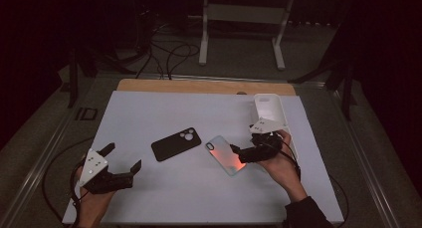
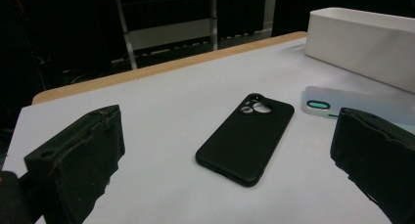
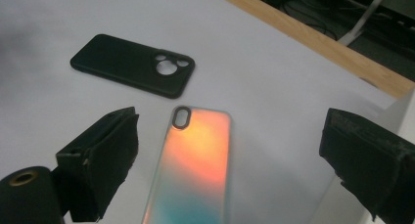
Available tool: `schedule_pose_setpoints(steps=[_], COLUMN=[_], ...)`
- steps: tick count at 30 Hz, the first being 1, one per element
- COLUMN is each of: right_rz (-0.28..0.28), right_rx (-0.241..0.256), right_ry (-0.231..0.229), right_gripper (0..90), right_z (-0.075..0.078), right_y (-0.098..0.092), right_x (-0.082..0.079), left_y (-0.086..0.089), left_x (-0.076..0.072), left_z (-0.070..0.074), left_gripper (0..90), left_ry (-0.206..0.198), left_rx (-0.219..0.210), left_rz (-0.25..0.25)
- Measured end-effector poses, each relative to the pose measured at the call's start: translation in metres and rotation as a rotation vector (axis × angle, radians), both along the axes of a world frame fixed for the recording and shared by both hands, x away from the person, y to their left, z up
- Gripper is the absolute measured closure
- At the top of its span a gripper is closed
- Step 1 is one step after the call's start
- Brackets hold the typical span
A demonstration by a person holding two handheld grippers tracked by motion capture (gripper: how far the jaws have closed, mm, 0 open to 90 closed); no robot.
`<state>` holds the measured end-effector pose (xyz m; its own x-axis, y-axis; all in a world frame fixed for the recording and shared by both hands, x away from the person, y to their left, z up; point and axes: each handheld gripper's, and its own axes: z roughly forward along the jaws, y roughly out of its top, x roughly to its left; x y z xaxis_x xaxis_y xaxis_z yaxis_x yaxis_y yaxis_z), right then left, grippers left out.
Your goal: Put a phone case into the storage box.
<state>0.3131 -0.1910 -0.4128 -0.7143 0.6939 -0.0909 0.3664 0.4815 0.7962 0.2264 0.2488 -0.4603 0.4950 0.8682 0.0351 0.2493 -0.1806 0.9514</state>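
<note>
A black phone case (image 1: 175,144) lies camera-cutout up near the middle of the white table top (image 1: 164,113). Just right of it rests an iridescent orange-teal phone case (image 1: 226,155), flat on the surface. My right gripper (image 1: 240,155) hovers at that case's right end, jaws open. In the right gripper view the iridescent case (image 3: 195,170) runs between the spread jaws of the right gripper (image 3: 230,136), with the black case (image 3: 132,62) beyond. At the front left, my left gripper (image 1: 123,156) is open and holds nothing. Its own view has the left gripper (image 2: 230,141) facing the black case (image 2: 244,138).
A white rectangular tray (image 1: 271,111) stands at the table's right rear, close behind my right hand; its wall (image 2: 362,43) rises in the left gripper view. A wooden strip (image 1: 199,86) edges the far side. Cables and a metal stand (image 1: 244,14) sit on the floor beyond.
</note>
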Motion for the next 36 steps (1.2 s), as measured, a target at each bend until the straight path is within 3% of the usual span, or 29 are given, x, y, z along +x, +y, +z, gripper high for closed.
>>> schedule_pose_setpoints(steps=[24,34,36], right_rz=[0.042,0.025,0.023], right_rx=[-0.082,-0.141,-0.161], right_ry=[0.091,0.172,0.205], right_gripper=[7.7,7.7,7.7], right_z=[-0.022,-0.035,-0.041], right_y=[0.031,0.04,0.043], right_x=[0.017,0.02,0.021], left_y=[0.0,0.001,0.001], left_x=[-0.001,0.0,0.0], left_z=[0.0,-0.001,-0.001], left_gripper=[0.2,0.2,0.2], left_ry=[0.002,0.004,0.003], left_rx=[0.003,0.004,0.003], left_rz=[0.002,0.002,0.002])
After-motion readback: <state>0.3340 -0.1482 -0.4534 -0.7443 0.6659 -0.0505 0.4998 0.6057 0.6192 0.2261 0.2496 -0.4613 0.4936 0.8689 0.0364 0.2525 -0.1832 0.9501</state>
